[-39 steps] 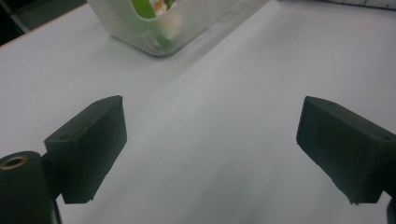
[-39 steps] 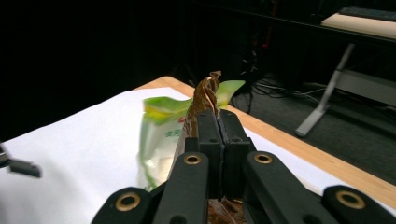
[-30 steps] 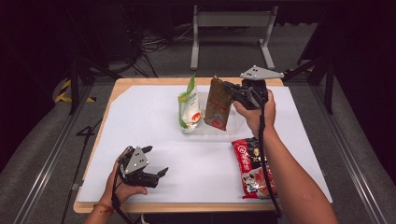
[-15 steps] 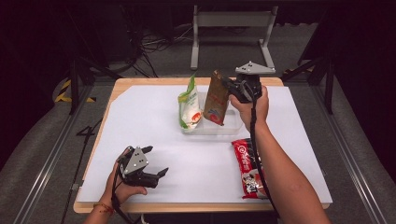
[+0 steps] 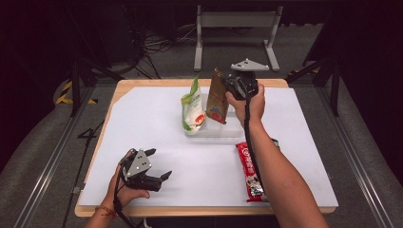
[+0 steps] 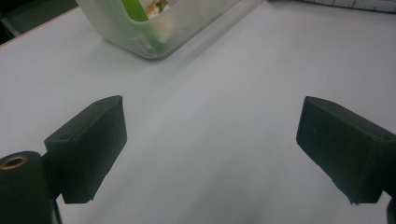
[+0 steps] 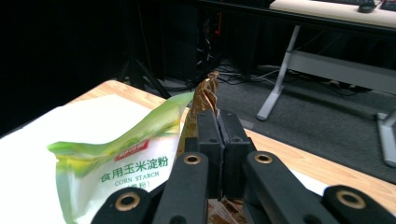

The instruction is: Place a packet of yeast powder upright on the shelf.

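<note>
A brown pouch (image 5: 217, 99) hangs upright over a clear plastic container (image 5: 223, 132) at the back middle of the white table. My right gripper (image 5: 229, 89) is shut on the pouch's upper right edge. In the right gripper view the jaws of this gripper (image 7: 218, 122) pinch the crinkled brown pouch (image 7: 206, 93). A green and white corn starch bag (image 5: 192, 108) stands in the container just left of the pouch, and in the right gripper view this bag (image 7: 116, 170) is at lower left. My left gripper (image 5: 160, 163) rests near the front left, open and holding nothing; its jaws (image 6: 210, 149) stand wide apart over the bare table.
A red snack packet (image 5: 248, 170) lies flat at the front right, partly under the right forearm. The clear container (image 6: 154, 32) lies ahead of the left gripper. A wooden table edge (image 5: 190, 211) frames the white surface. Metal stands and cables are on the floor behind.
My right gripper has carried the brown pouch a little leftward, closer to the corn starch bag. The left gripper has stayed still.
</note>
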Available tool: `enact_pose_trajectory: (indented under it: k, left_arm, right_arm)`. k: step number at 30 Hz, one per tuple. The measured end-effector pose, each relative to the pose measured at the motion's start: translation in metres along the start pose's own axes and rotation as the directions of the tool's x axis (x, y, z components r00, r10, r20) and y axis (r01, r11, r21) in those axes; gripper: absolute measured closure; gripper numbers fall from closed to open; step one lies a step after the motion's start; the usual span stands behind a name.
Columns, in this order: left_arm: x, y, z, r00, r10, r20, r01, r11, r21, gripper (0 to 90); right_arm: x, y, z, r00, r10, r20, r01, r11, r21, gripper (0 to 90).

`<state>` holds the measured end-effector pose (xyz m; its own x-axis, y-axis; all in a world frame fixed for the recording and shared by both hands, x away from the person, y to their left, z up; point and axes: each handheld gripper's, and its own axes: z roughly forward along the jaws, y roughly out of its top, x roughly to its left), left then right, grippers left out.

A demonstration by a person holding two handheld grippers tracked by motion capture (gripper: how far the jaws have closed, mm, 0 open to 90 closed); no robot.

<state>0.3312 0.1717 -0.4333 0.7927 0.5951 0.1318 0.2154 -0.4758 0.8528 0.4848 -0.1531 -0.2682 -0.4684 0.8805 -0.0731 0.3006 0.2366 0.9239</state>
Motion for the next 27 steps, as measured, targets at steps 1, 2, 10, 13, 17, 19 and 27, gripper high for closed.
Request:
enact_pose_trajectory:
  k: [1,2,10,13,17,19,27]
  left_arm:
    - [0.000,0.000,0.000,1.0000,0.001,-0.001,-0.001,1.0000,0.000,9.2]
    - [0.000,0.000,0.000,1.0000,0.001,-0.001,-0.001,1.0000,0.000,9.2]
    - [0.000,-0.001,0.000,1.0000,0.008,0.005,-0.008,0.9999,0.006,9.3]
    - [-0.001,0.000,0.001,0.9999,0.008,0.007,-0.008,0.9999,0.008,9.3]
    - [-0.001,0.000,0.002,0.9999,0.009,0.010,-0.009,0.9999,0.012,9.3]
    - [-0.002,0.000,0.002,0.9999,0.012,0.012,-0.012,0.9999,0.011,9.3]
    - [0.000,-0.002,-0.001,0.9998,0.009,0.015,-0.009,1.0000,0.003,9.4]
  right_arm:
    - [0.002,0.002,0.002,1.0000,-0.003,0.006,0.003,1.000,0.005,89.1]
    - [0.003,0.004,0.003,0.9999,-0.005,0.012,0.005,1.000,0.007,89.2]
    - [0.015,0.004,0.010,0.9990,-0.017,0.041,0.015,0.999,0.036,89.0]
    - [0.021,0.005,0.011,0.9976,-0.041,0.056,0.038,0.999,0.037,89.0]
    - [0.026,0.009,0.017,0.9945,-0.068,0.080,0.063,0.996,0.065,88.9]
    - [0.033,0.017,0.024,0.9972,-0.051,0.055,0.046,0.996,0.078,88.9]
    - [0.043,0.017,0.037,0.9995,-0.023,0.022,0.021,0.994,0.108,88.7]
